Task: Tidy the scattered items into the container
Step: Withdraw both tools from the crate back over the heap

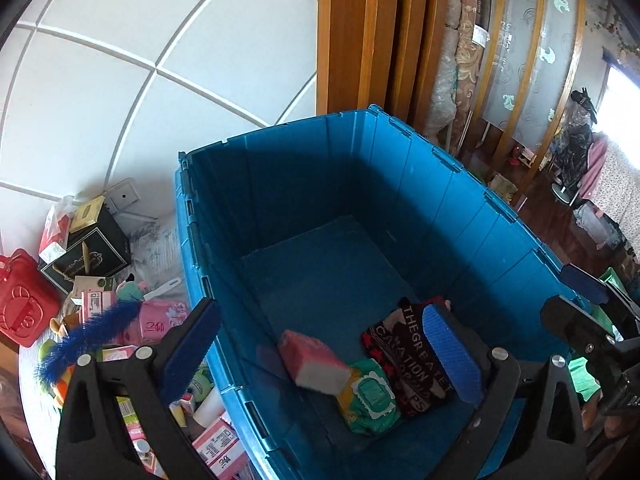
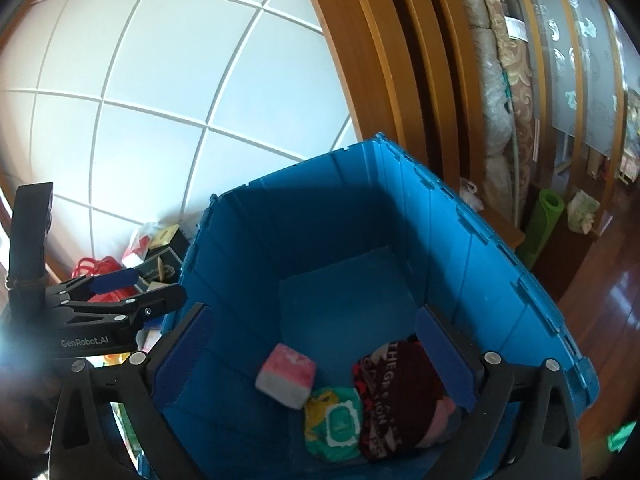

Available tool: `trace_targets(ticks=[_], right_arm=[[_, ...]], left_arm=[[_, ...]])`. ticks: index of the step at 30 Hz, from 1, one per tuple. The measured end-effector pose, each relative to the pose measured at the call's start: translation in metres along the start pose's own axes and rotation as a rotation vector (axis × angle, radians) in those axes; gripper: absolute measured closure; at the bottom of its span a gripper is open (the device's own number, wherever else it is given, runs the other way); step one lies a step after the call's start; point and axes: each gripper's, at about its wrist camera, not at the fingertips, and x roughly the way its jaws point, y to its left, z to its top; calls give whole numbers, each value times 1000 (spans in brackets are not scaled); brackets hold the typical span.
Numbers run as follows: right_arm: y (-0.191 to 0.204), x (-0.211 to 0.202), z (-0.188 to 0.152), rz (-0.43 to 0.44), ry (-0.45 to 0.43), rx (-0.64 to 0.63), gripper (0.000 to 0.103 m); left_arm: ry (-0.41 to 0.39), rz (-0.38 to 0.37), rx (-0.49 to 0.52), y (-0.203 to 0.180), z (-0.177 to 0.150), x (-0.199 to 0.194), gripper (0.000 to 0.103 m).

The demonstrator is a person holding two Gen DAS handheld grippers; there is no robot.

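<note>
Your blue container [image 1: 420,184] stands open against the white tiled wall [image 1: 120,80]. In its near corner lie a pink-and-white block [image 1: 314,362], tilted and blurred, a green wipes pack [image 1: 370,394] just beside it, and a dark lettered cloth [image 1: 404,344] touching the pack. Your left gripper [image 1: 320,354] hangs over that corner, jaws spread wide, nothing between them. Your right gripper [image 2: 316,352] is equally wide and empty. Scattered boxes [image 1: 132,320], a blue feathery stick [image 1: 88,340] and a red case [image 1: 24,300] sit left of the container.
</note>
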Motion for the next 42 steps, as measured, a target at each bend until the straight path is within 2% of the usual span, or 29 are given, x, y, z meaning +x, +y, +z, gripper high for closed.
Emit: trace_targets(ticks=[12, 23, 42], right_arm=[[45, 1, -6, 50, 11, -58, 1], [112, 1, -23, 102, 34, -149, 1], [263, 8, -101, 149, 123, -272, 1]], left_arm=[[-15, 44, -53, 38, -32, -23, 0], [-9, 88, -148, 98, -84, -51, 0], [15, 149, -297, 235, -199, -108, 0]])
